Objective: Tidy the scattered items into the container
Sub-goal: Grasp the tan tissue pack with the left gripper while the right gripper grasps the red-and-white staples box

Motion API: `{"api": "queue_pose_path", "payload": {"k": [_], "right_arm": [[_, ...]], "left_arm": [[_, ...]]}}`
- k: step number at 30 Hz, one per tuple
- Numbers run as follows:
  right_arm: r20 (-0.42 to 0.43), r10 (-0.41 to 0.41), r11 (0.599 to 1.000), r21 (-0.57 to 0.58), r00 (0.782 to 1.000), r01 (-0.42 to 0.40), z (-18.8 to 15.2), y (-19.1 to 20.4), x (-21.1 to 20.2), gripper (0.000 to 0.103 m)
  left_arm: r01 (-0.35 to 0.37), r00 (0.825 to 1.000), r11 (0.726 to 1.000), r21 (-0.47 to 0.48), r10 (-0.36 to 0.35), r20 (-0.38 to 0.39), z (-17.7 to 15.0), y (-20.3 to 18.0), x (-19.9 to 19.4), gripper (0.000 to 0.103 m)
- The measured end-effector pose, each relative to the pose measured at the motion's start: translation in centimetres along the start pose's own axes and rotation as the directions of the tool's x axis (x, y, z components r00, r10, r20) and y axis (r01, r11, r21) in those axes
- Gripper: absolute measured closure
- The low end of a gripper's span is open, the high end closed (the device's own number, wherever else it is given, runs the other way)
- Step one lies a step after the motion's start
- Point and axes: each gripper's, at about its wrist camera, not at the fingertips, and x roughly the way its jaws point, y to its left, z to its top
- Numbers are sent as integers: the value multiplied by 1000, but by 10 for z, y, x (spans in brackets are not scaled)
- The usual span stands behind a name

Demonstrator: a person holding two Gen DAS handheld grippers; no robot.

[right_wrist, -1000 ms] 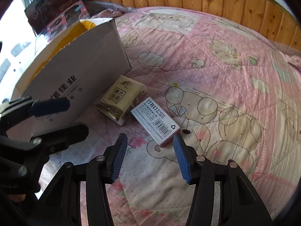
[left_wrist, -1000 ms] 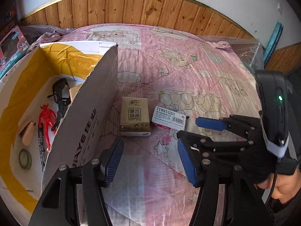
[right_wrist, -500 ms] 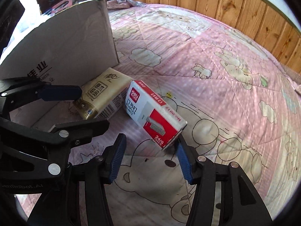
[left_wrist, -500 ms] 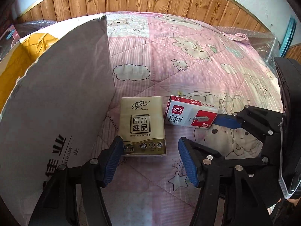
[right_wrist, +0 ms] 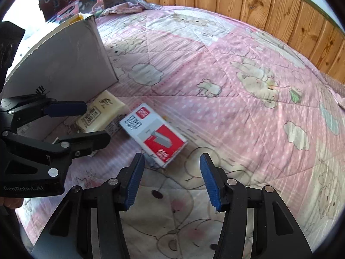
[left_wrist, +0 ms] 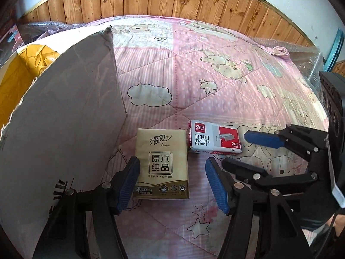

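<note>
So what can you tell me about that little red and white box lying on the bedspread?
The box of staples is a small flat cardboard carton, white with a red panel showing a picture of staples, printed "STAPLES No.0012" and "24/6". It looks closed and lies flat on the pink quilt, right beside the tan tissue pack; whether they touch is unclear. The right gripper is open with the box's near corner just ahead of its fingers, not gripping it.

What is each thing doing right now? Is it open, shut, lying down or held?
Left hand-held gripper: open, around the tissue pack.
Right hand-held gripper: open, empty.
Tissue pack: lying flat.
Staple box: shut, lying on the quilt.
Carton: flap up.
</note>
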Motion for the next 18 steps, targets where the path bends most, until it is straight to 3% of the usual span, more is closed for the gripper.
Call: {"api": "queue_pose_path", "payload": {"k": [5, 6, 7, 11, 13, 15, 16, 18], "right_arm": [[-25, 50, 983, -178, 998, -54, 13, 4, 10, 44], [-24, 64, 978, -198, 998, -67, 16, 5, 12, 43], [-19, 83, 974, -210, 996, -85, 18, 5, 14, 43], [-15, 117, 963, -244, 993, -117, 24, 11, 28, 43], [-11, 96, 970, -223, 995, -96, 25, 13, 36, 43], [-3, 100, 975, -200, 995, -98, 24, 10, 34, 50], [-12, 98, 977, -190, 995, -99, 24, 7, 32, 62], [-39, 104, 985, -137, 994, -108, 24, -5, 27, 64]], "left_arm": [[-38, 999, 998, 43, 37, 23, -2, -9, 6, 32], [-56, 998, 997, 59, 54, 30, -3, -11, 6, 36], [-87, 996, 994, 70, 84, 38, -5, -12, 5, 47], [-111, 993, 987, 114, 107, 42, -12, -15, 1, 48], [-131, 991, 983, 127, 126, 43, -13, -15, 5, 33], [-122, 993, 985, 124, 121, 9, -13, -14, 17, 33], [-106, 994, 988, 115, 109, -14, -14, -13, 22, 35], [-62, 998, 995, 78, 62, 3, -14, -11, 19, 48]]}}
